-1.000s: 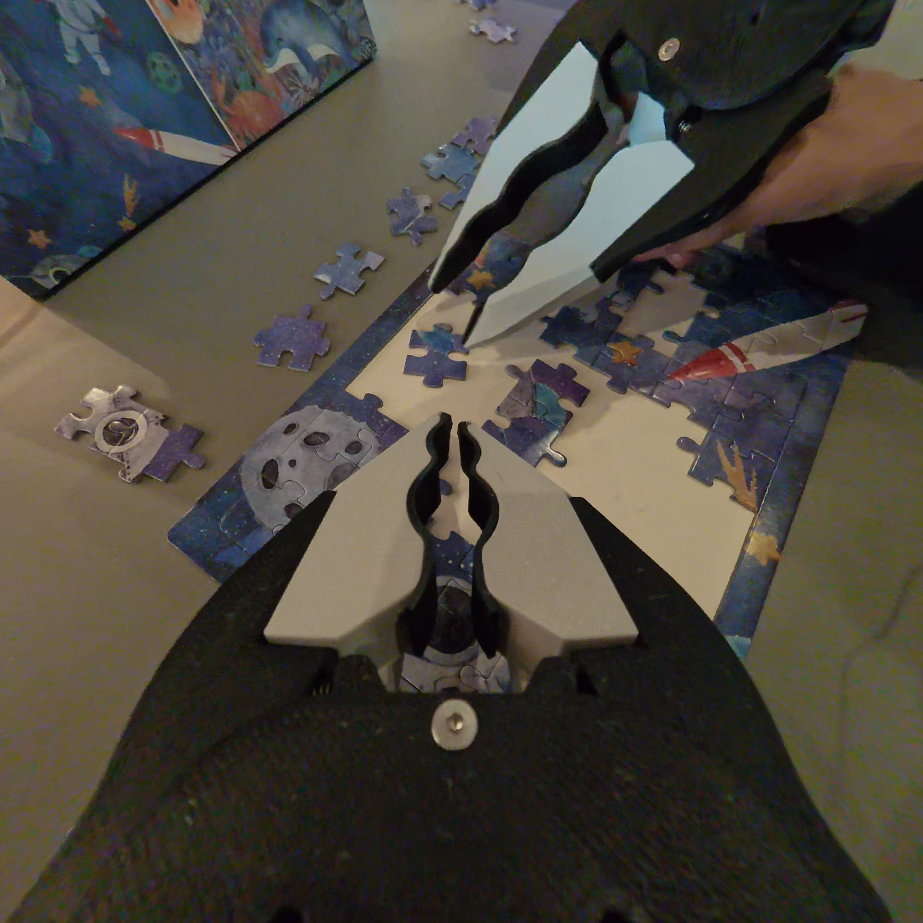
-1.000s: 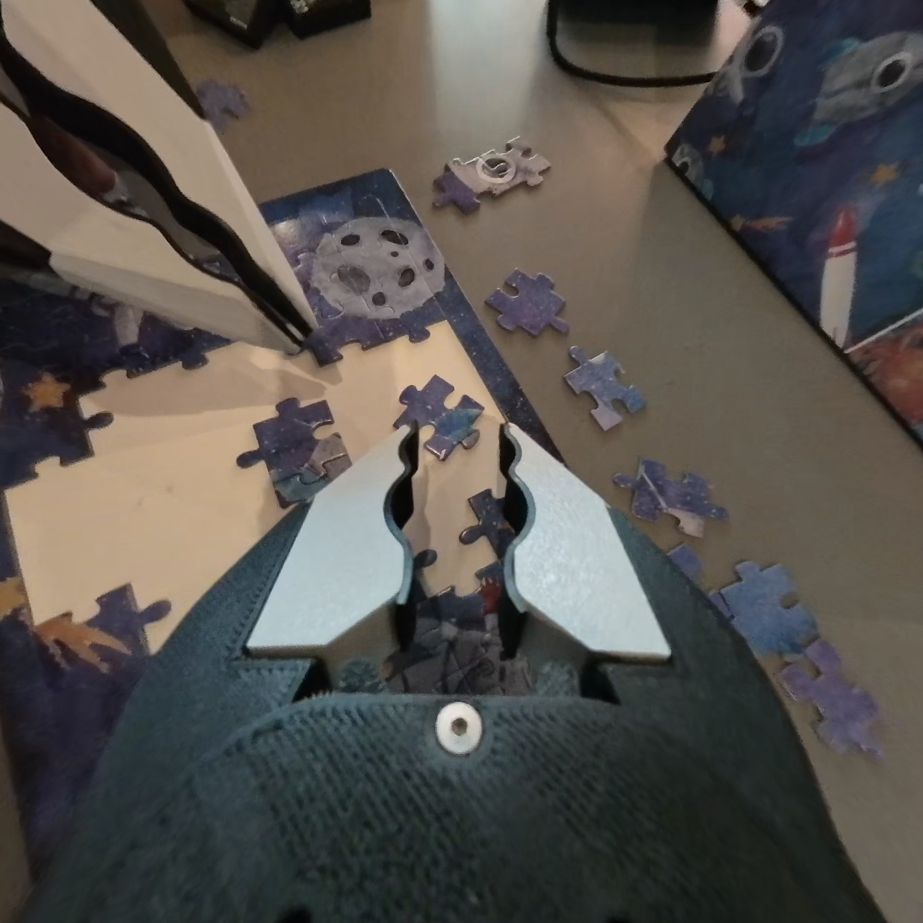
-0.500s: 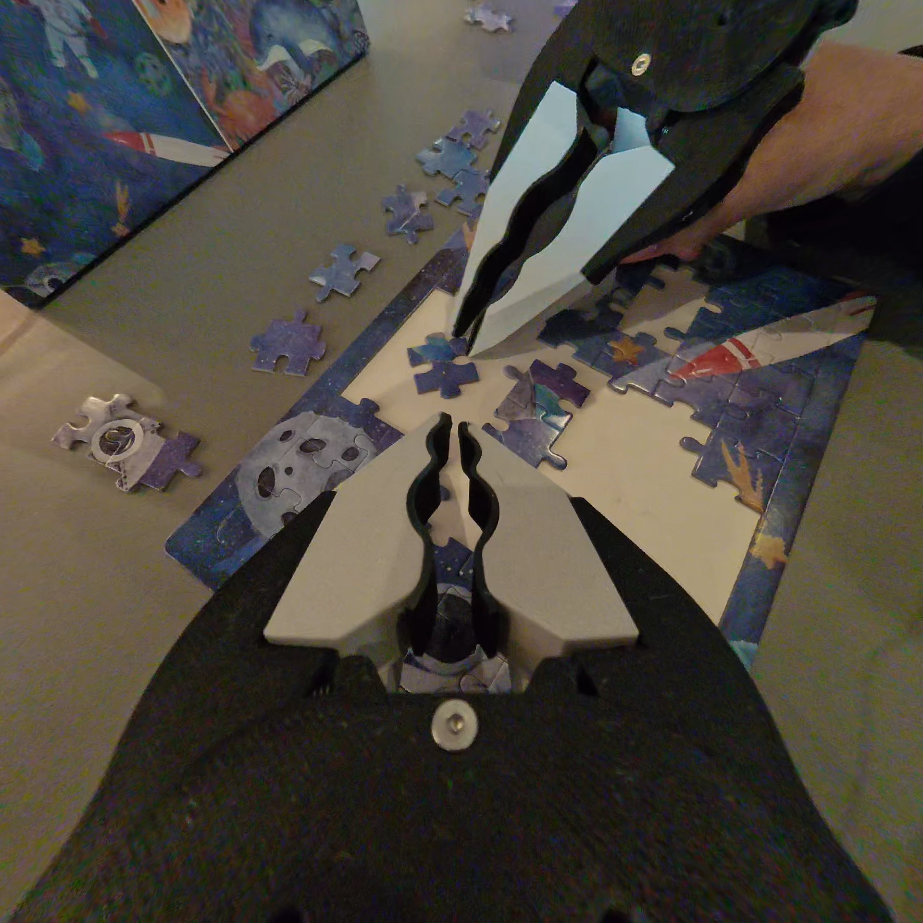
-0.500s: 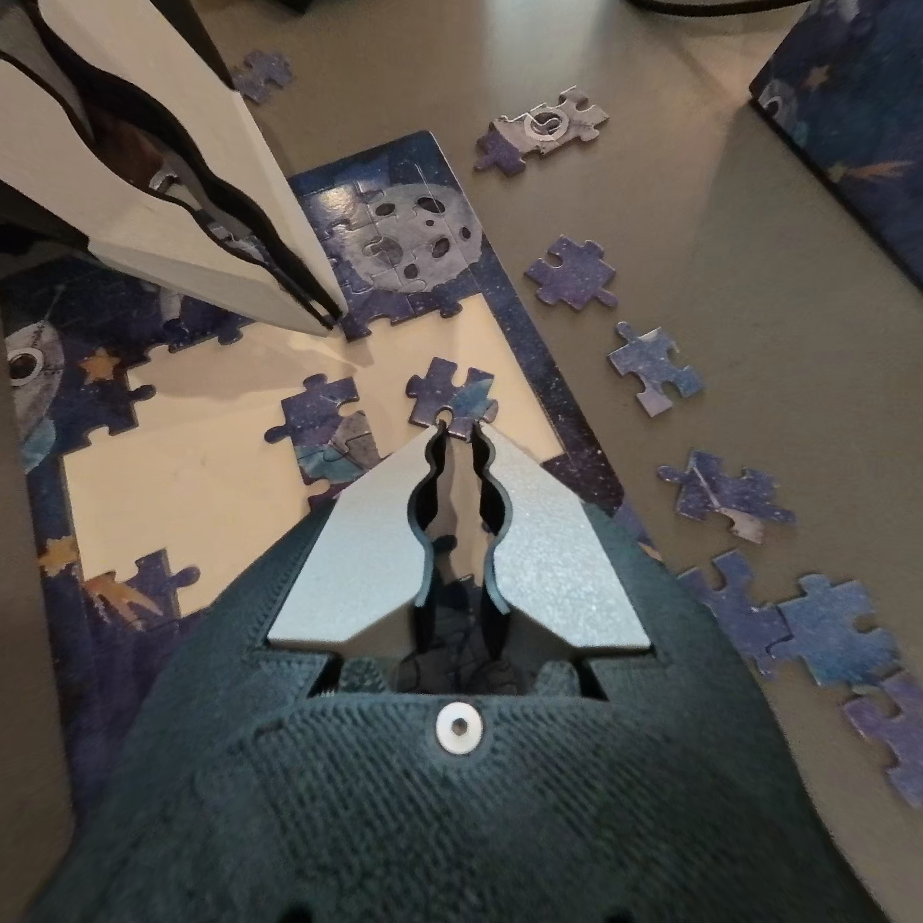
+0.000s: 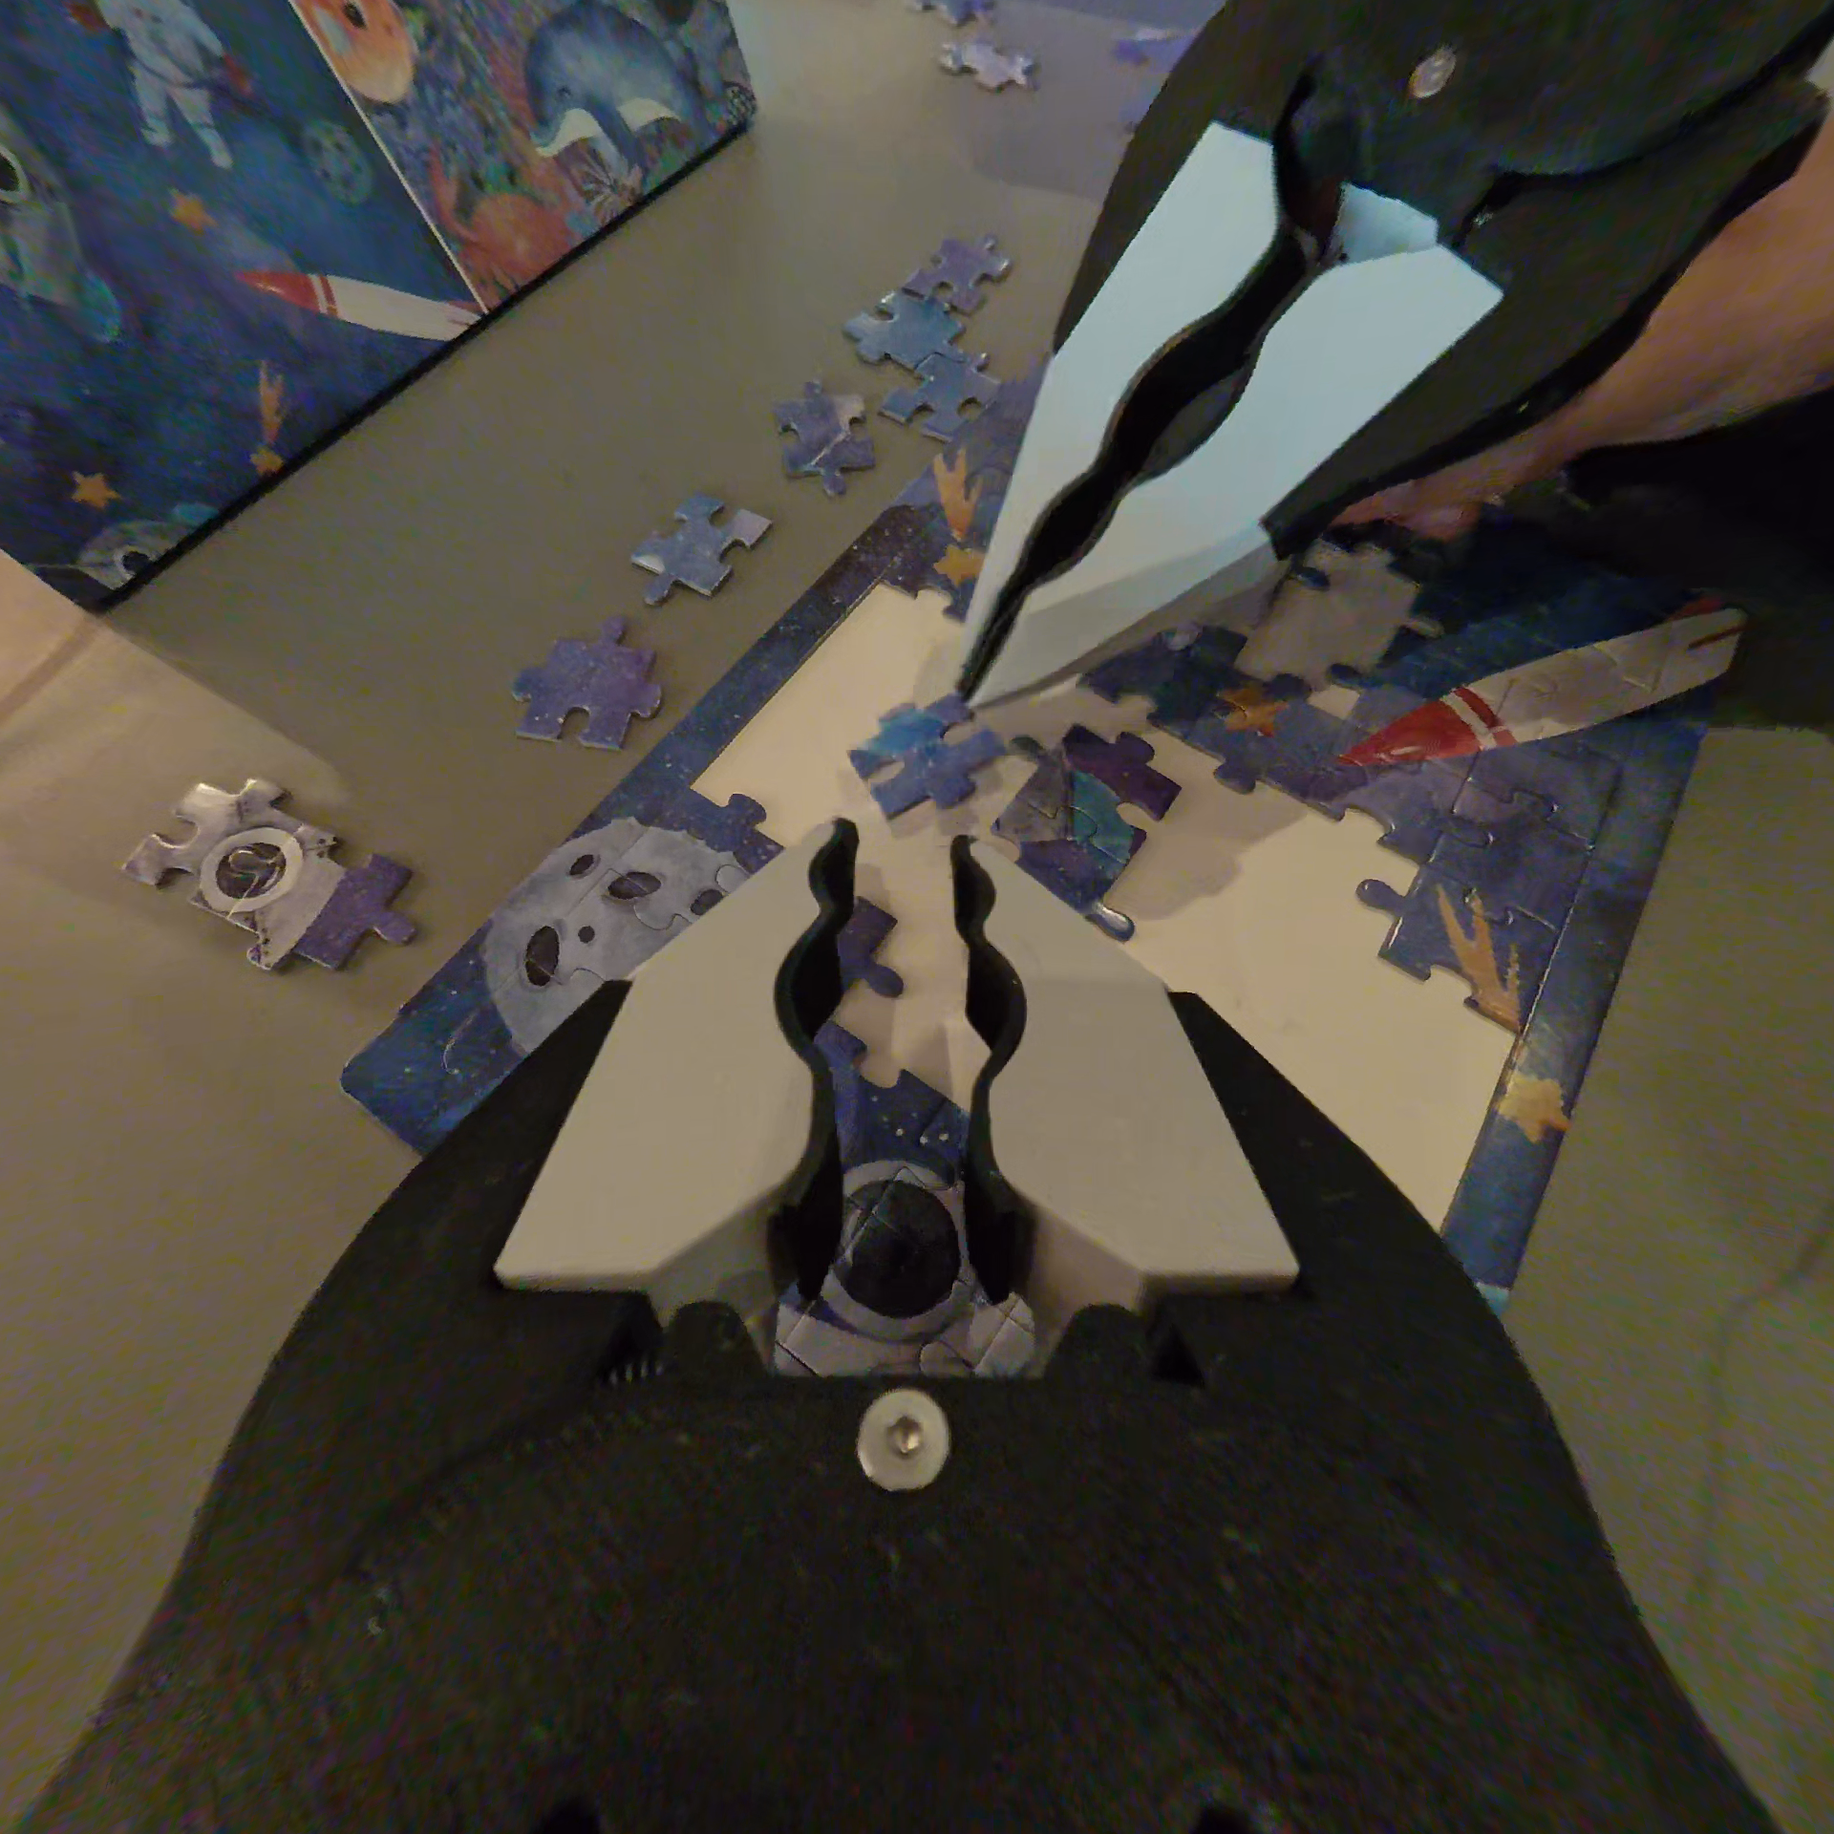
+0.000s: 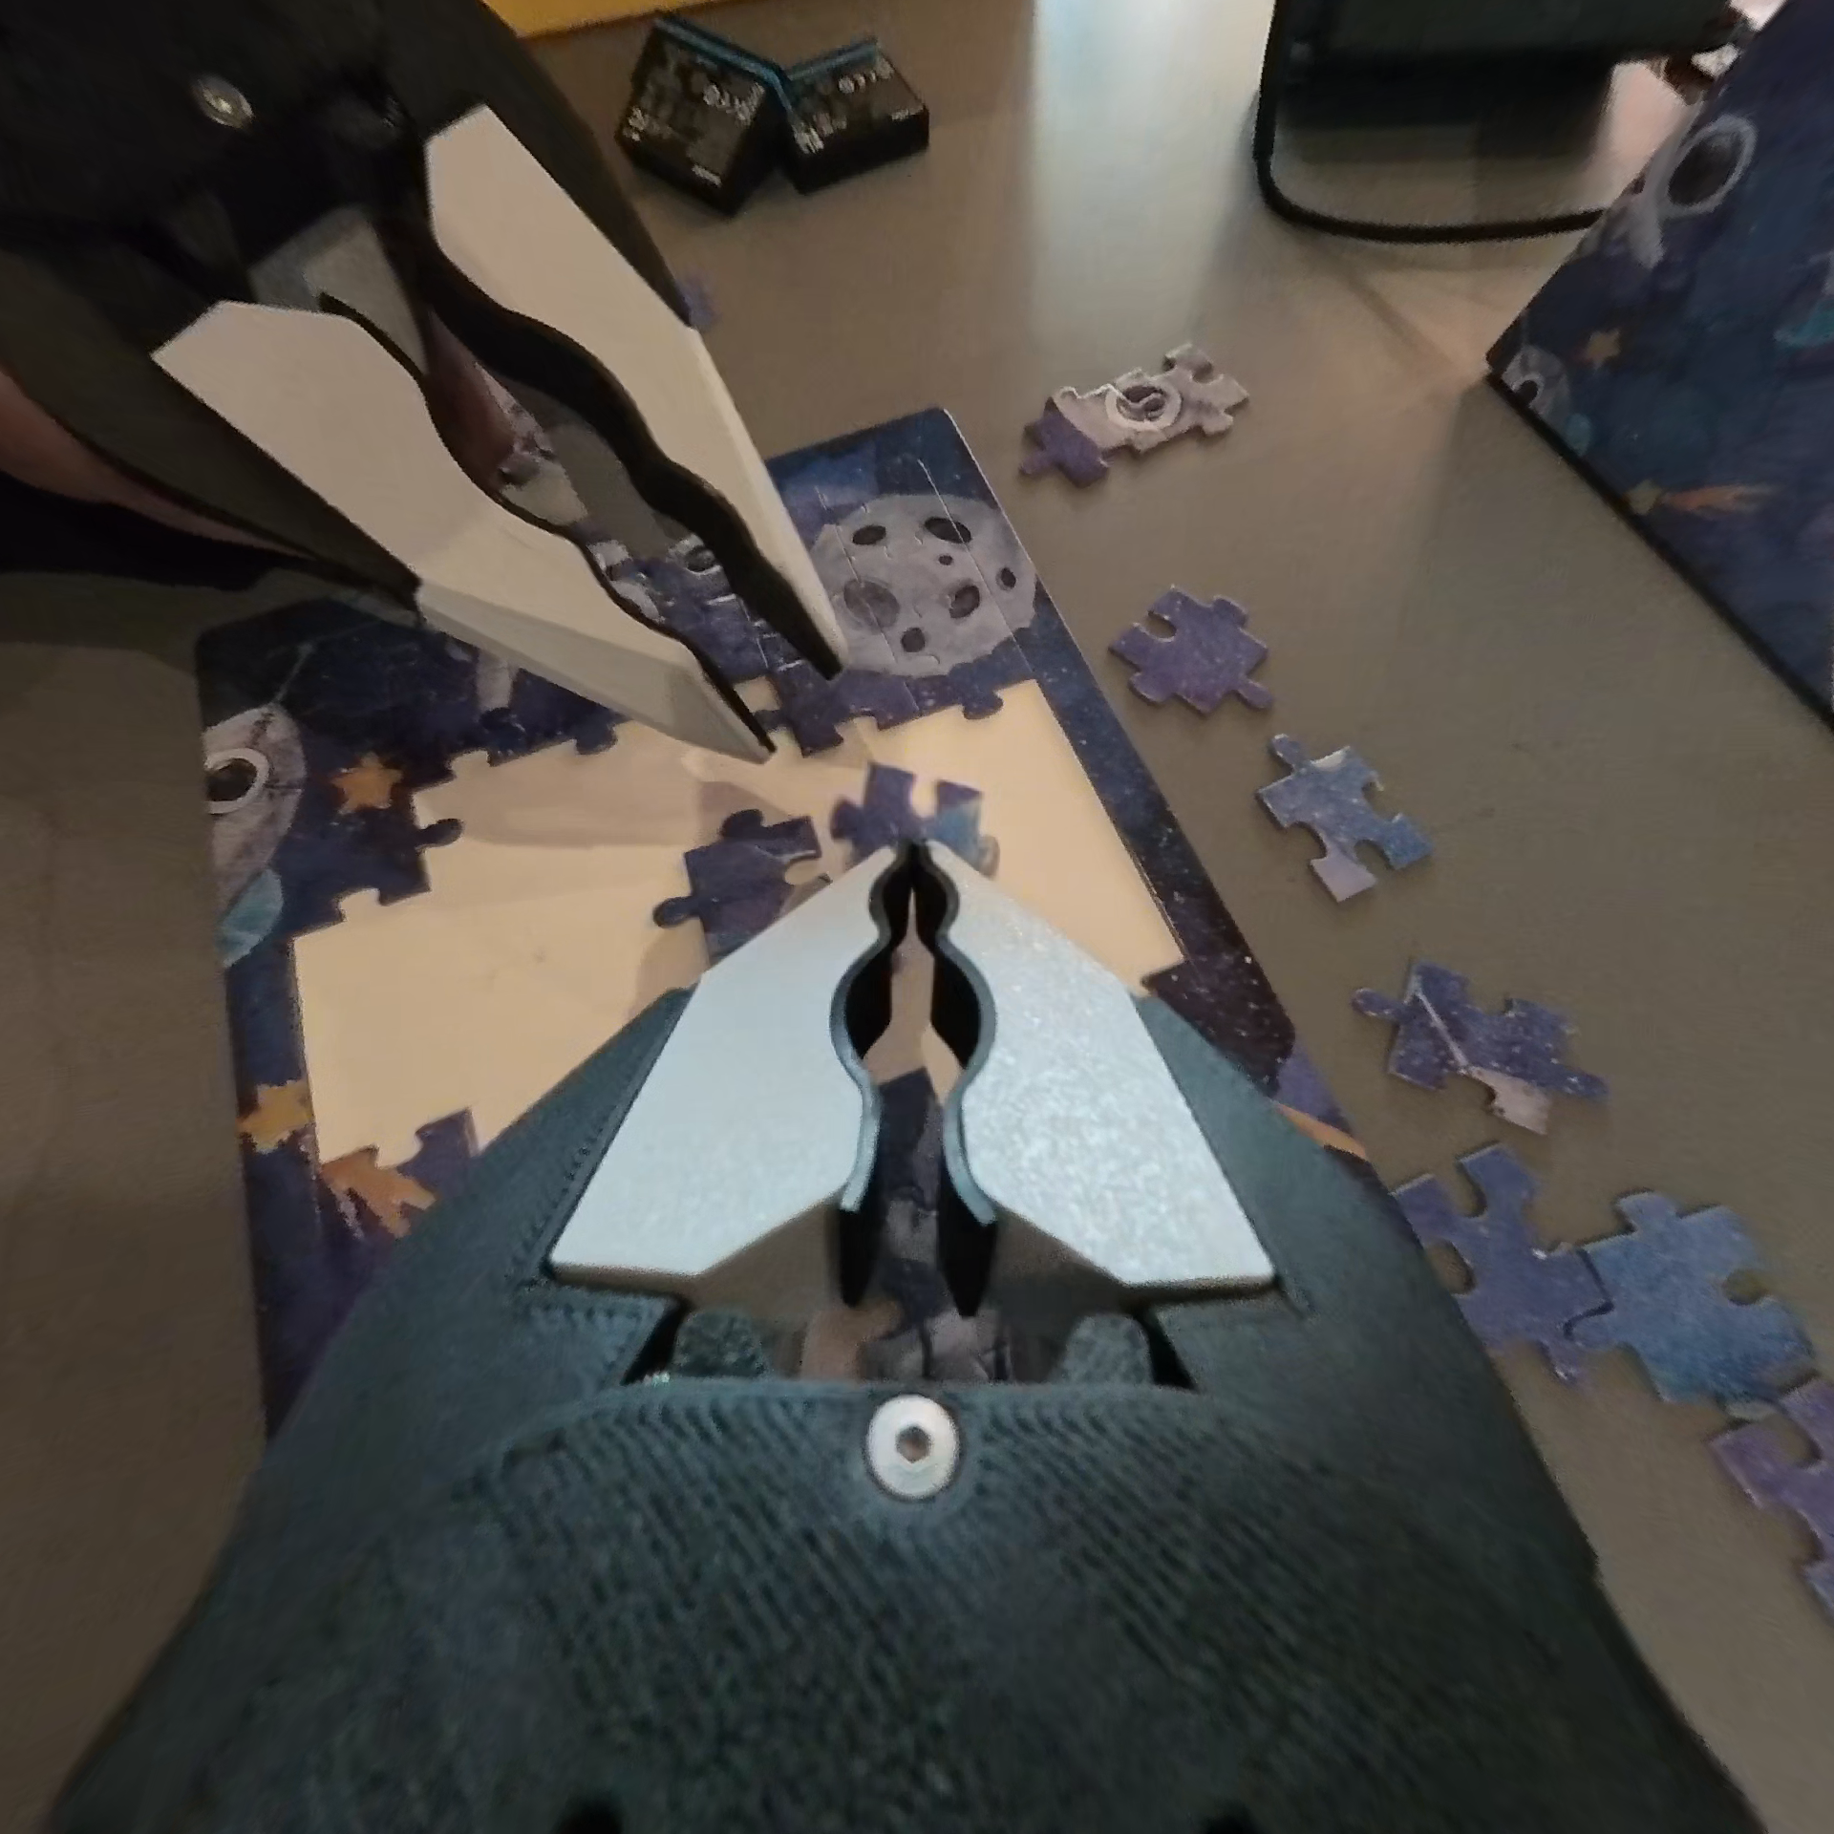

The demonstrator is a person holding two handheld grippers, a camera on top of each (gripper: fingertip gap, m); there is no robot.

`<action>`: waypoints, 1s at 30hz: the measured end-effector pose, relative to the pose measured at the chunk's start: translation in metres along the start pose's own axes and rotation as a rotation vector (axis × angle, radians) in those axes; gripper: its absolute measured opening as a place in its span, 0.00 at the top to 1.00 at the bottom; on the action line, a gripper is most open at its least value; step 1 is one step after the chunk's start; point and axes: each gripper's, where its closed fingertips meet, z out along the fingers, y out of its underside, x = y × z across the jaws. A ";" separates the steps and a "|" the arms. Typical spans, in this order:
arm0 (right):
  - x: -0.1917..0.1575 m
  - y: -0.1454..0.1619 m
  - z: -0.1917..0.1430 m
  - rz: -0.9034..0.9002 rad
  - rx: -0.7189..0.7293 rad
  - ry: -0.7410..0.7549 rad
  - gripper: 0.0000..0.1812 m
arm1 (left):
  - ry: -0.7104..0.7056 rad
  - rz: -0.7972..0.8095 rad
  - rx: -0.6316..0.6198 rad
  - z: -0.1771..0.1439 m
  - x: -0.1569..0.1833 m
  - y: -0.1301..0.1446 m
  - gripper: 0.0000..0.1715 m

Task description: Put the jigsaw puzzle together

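The puzzle tray [image 5: 1241, 943] has a dark blue border and a bare cream middle. A grey moon [image 5: 605, 893] and a rocket [image 5: 1489, 715] are assembled in it. My right gripper [image 5: 971, 695] points down into the tray, shut on the far edge of a loose blue puzzle piece [image 5: 928, 759]. In the right wrist view its tips [image 6: 918, 851] meet on that piece [image 6: 883, 804]. A joined pair of pieces [image 5: 1092, 804] lies beside it. My left gripper [image 5: 898, 839] is open and empty, just above the tray near the moon; it also shows in the right wrist view [image 6: 799, 710].
Several loose pieces [image 5: 590, 685] lie in a row on the grey table left of the tray, with a joined grey pair [image 5: 268, 883] nearer. The picture box [image 5: 198, 248] stands at the far left. Small black boxes [image 6: 774, 109] and a cable [image 6: 1389, 208] lie beyond the tray. The tips of both grippers are at nearly the same place. From the left gripper's tips to the grey moon [image 5: 605, 893] is close to 6 cm. It turns up in the right wrist view [image 6: 973, 582] as well. The rocket [image 5: 1489, 715] is about 15 cm from both grippers' fingertips.
My right gripper came down onto the loose blue piece and closed from wide open to shut on it. My left gripper went from nearly shut to open.
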 end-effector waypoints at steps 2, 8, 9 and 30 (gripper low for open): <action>-0.004 -0.002 -0.002 0.000 0.010 -0.009 1.00 | 0.002 0.001 -0.002 0.000 0.000 0.000 0.87; -0.001 0.000 -0.004 -0.007 0.000 0.023 0.99 | 0.002 0.005 -0.015 0.002 0.001 0.002 0.85; 0.002 0.000 -0.004 -0.002 0.000 0.037 0.97 | -0.001 0.006 -0.018 0.002 0.001 0.002 0.85; 0.025 0.002 -0.021 -0.048 0.002 0.249 0.96 | -0.080 -0.016 -0.258 0.038 0.006 0.008 0.86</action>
